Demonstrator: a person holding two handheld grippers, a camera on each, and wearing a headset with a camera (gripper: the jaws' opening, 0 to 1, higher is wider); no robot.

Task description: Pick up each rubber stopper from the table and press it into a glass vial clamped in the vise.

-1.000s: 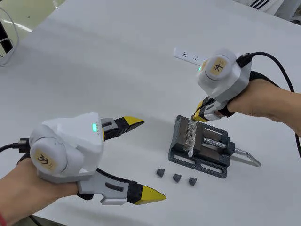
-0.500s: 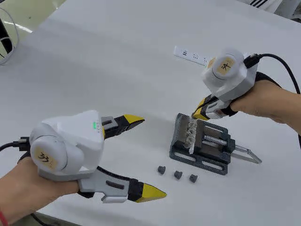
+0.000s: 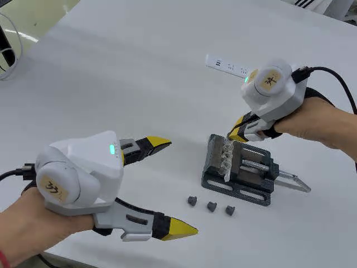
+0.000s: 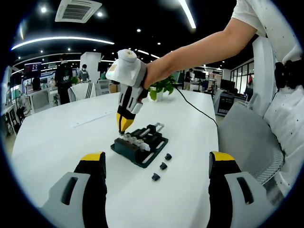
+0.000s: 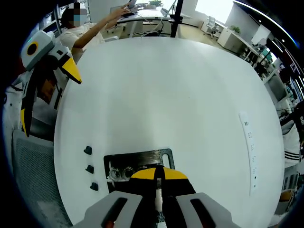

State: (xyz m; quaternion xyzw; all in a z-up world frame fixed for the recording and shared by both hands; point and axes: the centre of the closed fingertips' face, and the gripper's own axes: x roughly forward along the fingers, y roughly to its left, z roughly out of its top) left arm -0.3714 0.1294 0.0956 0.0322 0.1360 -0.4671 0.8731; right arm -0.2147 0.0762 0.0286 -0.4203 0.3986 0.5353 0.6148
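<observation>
Vise (image 3: 237, 173) on white tabletop (image 3: 111, 67), row of glass vials (image 3: 225, 158) clamped in it. Three dark stoppers (image 3: 211, 206) lie loose in row just beside vise. Right gripper (image 3: 233, 135) just above vials, fingers (image 5: 145, 174) closed together; cannot tell whether anything is held. Left gripper (image 3: 179, 186) well apart from vise, fingers (image 3: 178, 228) spread wide, empty.

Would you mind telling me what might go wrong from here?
The right gripper, shut, hangs just over the glass vials in the vise; an off-centre push might crack or tilt one. The three stoppers lie small and close together, so the open left gripper may knock a neighbour away.
</observation>
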